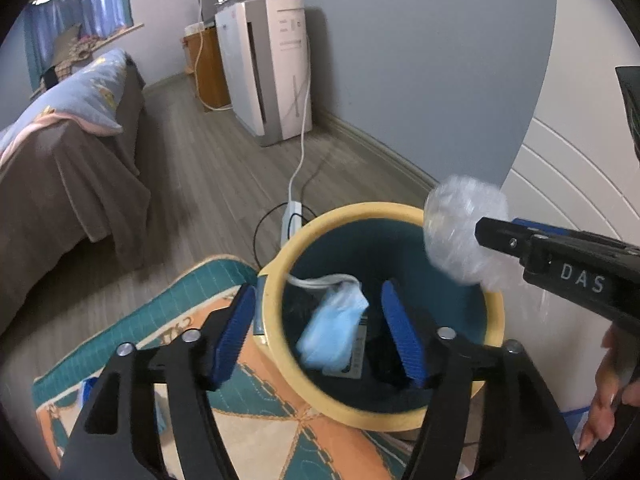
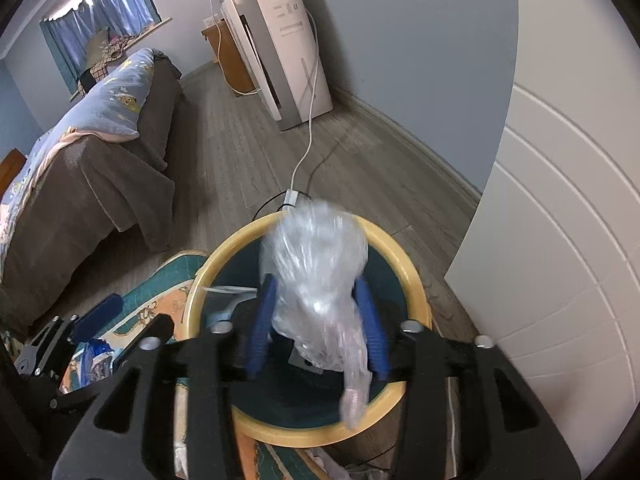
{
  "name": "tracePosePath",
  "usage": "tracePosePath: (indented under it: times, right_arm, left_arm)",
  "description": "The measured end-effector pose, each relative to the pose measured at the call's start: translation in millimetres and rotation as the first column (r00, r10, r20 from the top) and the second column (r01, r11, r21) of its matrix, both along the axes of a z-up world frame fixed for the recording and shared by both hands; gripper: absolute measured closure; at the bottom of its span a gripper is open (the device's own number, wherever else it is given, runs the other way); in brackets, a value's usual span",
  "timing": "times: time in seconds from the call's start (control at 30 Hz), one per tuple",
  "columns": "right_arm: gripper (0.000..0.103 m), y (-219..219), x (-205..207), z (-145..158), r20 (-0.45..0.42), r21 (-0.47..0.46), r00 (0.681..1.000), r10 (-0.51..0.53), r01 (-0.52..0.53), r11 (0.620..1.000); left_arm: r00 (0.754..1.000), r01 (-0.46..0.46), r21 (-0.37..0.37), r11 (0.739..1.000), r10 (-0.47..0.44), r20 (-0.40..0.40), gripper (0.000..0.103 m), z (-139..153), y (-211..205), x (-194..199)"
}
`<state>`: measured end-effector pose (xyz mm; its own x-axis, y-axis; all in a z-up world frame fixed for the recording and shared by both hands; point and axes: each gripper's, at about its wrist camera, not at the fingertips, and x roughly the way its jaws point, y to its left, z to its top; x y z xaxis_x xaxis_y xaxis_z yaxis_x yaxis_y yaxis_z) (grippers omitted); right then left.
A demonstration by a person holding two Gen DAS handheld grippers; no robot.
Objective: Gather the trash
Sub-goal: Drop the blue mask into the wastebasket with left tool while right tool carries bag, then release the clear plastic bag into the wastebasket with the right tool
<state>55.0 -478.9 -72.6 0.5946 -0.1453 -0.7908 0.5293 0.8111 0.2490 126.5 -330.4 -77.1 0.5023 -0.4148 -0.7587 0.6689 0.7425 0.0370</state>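
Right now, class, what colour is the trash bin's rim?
Yellow: the trash bin's rim rings a dark teal interior, clearest in the left wrist view.

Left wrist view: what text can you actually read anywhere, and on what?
"DAS": white letters on the black right gripper, which holds the crumpled clear plastic wrap.
Dark marks on the orange-and-teal patterned rug: not legible.
Grey label on the white air purifier: too small.
Card inside the yellow-rimmed teal trash bin: blurred.
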Motion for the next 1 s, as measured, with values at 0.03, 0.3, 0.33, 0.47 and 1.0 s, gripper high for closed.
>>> tracePosePath:
  times: [0.03, 0.3, 0.33, 0.47, 1.0]
  right_arm:
    - [0.051, 0, 0, 0, -0.001, -0.004, 1.0, -0.001, 0.001, 1.0]
    - [0.012, 7, 7, 2, -0.013, -0.022, 1.0, 0.012, -0.012, 1.0]
    - [0.009, 9, 8, 2, -0.014, -0.024, 1.0, 0.018, -0.018, 1.0]
    - [0.007, 15, 13, 5, -0.017, -0.031, 0.999, 0.038, -0.038, 0.999]
    - [0.006, 83, 27, 29, -0.03, -0.056, 0.991, 0.133, -0.135, 0.989]
  left_arm:
    - [1.0, -0.006, 0.0, 1.0, 0.006, -0.005, 0.032, -1, 2, 1]
    - [0.997, -0.073, 0.001, 0.997, 0.073, -0.017, 0.015, -6, 28, 1]
    - [0.996, -0.086, 0.002, 0.996, 0.086, -0.015, 0.013, -7, 32, 2]
    - [0.992, -0.122, 0.005, 0.993, 0.122, -0.013, 0.012, -5, 51, 2]
    - [0.966, -0.254, -0.003, 0.967, 0.254, 0.045, 0.01, 46, 155, -6]
